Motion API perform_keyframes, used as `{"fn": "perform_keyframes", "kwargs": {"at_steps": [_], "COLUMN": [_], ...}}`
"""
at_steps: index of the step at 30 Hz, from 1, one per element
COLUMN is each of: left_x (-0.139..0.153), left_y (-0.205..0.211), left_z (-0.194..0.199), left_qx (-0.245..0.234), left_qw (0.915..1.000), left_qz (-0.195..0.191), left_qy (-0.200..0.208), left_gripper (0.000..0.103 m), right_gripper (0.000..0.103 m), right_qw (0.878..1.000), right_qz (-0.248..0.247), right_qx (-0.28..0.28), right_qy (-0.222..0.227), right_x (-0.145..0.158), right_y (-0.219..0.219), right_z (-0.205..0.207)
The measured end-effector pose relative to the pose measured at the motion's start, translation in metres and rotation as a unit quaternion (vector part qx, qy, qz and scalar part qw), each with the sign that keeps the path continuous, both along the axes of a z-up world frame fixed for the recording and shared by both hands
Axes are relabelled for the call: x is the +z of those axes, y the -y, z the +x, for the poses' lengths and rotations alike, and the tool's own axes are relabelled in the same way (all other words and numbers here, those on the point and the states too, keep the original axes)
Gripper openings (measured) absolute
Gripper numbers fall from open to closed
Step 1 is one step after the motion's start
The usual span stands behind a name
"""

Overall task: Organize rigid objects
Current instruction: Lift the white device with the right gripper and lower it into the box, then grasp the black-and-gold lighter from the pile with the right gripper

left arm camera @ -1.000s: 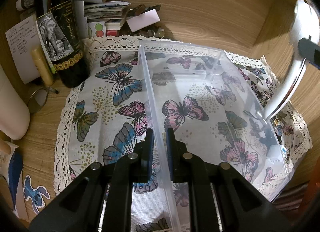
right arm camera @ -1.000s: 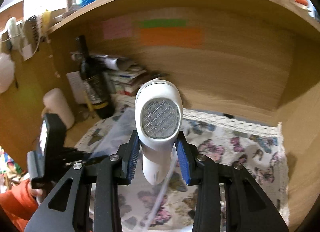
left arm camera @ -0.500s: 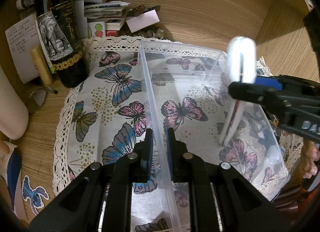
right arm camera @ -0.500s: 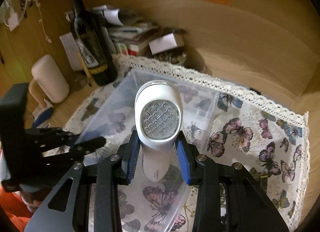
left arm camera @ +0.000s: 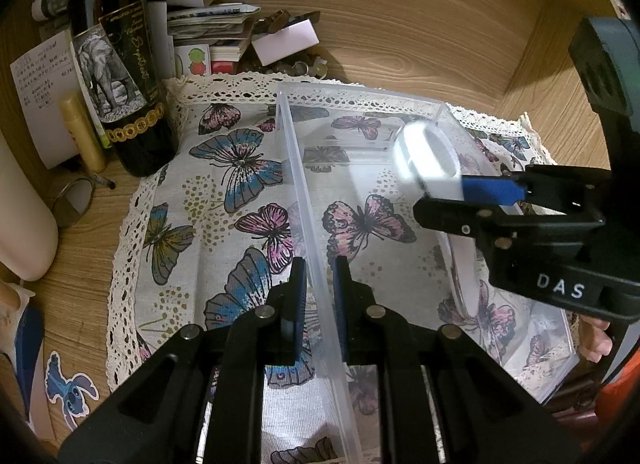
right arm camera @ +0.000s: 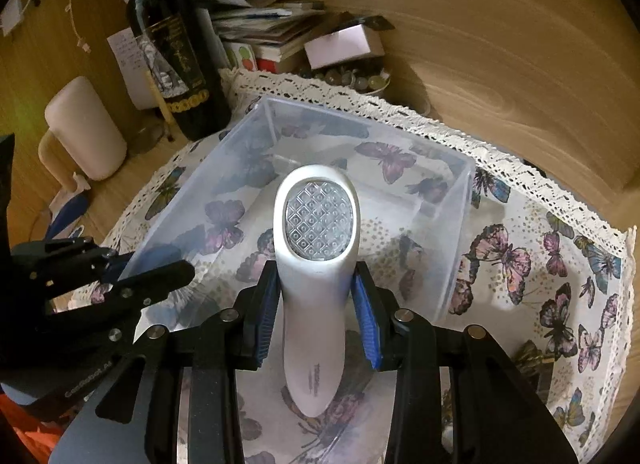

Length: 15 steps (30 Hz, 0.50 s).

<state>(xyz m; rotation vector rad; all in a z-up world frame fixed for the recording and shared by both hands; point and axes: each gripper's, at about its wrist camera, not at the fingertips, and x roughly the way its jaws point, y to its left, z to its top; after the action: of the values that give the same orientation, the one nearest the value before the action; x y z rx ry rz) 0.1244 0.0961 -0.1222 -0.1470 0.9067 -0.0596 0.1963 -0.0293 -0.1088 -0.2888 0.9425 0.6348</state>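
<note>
The right gripper [right arm camera: 316, 320] pinches the white handheld device [right arm camera: 316, 264] above the clear bin [right arm camera: 460, 223], its long axis steeply tilted, lens head uppermost; the left gripper [left arm camera: 318, 296] clamps the bin's wall.

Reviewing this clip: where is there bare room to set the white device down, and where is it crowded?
The clear plastic bin has an open floor beneath the white device. The butterfly cloth right of the bin is open too. Crowded: the back-left corner, with the wine bottle, stacked papers and marbles.
</note>
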Motion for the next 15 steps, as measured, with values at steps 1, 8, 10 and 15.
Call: {"fn": "perform_keyframes", "kwargs": {"at_steps": [1,8,10,15], "left_x": [0.0,0.002,0.002,0.002], "left_y": [0.0,0.001,0.001,0.001], "left_z": [0.0,0.0,0.0,0.0], "left_qx": [0.0,0.001,0.001,0.001], "left_qw": [1.0,1.0,1.0,1.0], "left_qz": [0.0,0.003,0.003,0.005], "left_qy": [0.0,0.004,0.004,0.005], "left_gripper": [0.013,0.013,0.013,0.013], "right_gripper": [0.035,0.035,0.036,0.044], "right_qw": [1.0,0.999,0.998,0.994], "right_qz": [0.001,0.012,0.01,0.02], "right_qx": [0.0,-0.003,-0.007,-0.028], "right_qy": [0.001,0.051,0.067,0.099], "right_x": [0.0,0.024,0.03,0.047], "right_y": [0.0,0.008,0.01,0.027], "right_z": [-0.001,-0.014,-0.019,-0.029]}}
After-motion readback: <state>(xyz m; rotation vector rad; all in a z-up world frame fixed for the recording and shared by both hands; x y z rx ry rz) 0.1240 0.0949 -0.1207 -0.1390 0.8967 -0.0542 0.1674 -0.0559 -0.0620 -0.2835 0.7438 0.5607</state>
